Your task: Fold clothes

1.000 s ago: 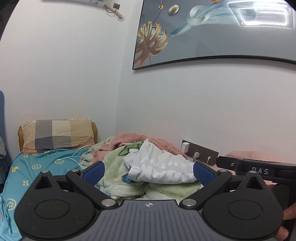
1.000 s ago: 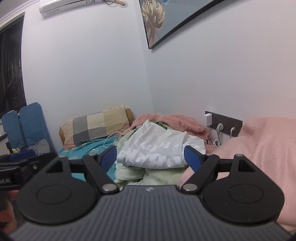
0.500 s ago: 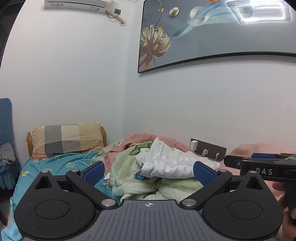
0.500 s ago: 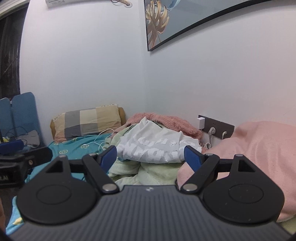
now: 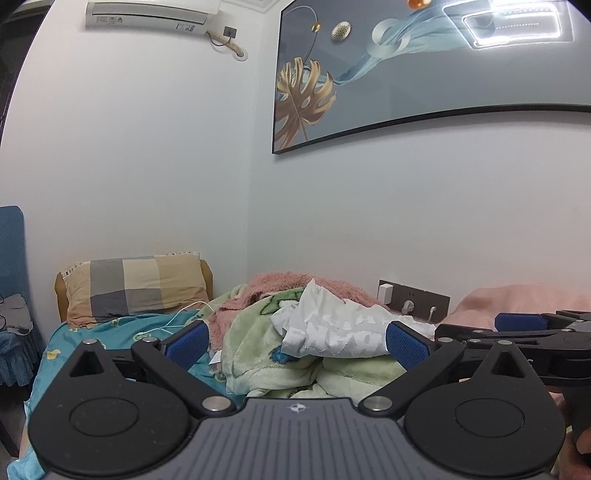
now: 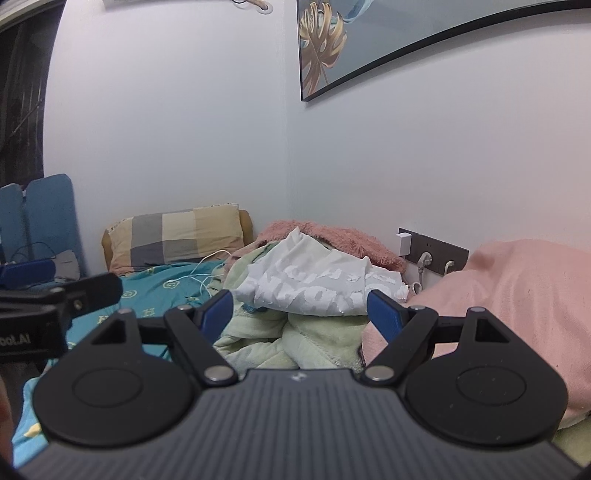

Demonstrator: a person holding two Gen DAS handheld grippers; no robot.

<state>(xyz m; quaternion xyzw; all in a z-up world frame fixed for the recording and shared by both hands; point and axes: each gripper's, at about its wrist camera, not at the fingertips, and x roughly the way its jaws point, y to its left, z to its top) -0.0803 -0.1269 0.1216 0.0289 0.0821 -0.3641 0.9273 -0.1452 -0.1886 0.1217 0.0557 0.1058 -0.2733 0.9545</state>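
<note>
- Pulled back and tilted up since a second ago: both views now take in more wall, and the air conditioner [image 5: 153,16] and framed picture [image 5: 424,74] sit fuller in the left view than before.
- Left gripper [image 5: 297,341]: jaws spread wide, nothing between the blue pads [image 5: 188,341]. Held above the bed, apart from all fabric.
- Right gripper [image 6: 301,314]: likewise released and empty; seen from the left view as a black bar with a blue tip at the right edge.
- White printed garment [image 5: 332,328]: crumpled, lying on top of the green fleece blanket [image 5: 255,343], with a pink fuzzy blanket [image 6: 332,236] behind it against the wall. Untouched; framed between the open jaws in both views but farther off than a second ago.
- Surroundings: checked pillow [image 5: 136,284] at the head of the bed, teal sheet [image 6: 155,291] with a white cable [image 6: 207,266] across it, pink pillow [image 6: 517,295] to the right, wall socket panel [image 5: 413,301] behind.
- Judgement: folding not begun. Retreat and upward tilt read as repositioning, not a reach.
- Next move likely calls for coming forward and down onto one edge of the garment, lifting it clear of the fleece.
- Risk: pinching fleece along with the thin white cloth.
</note>
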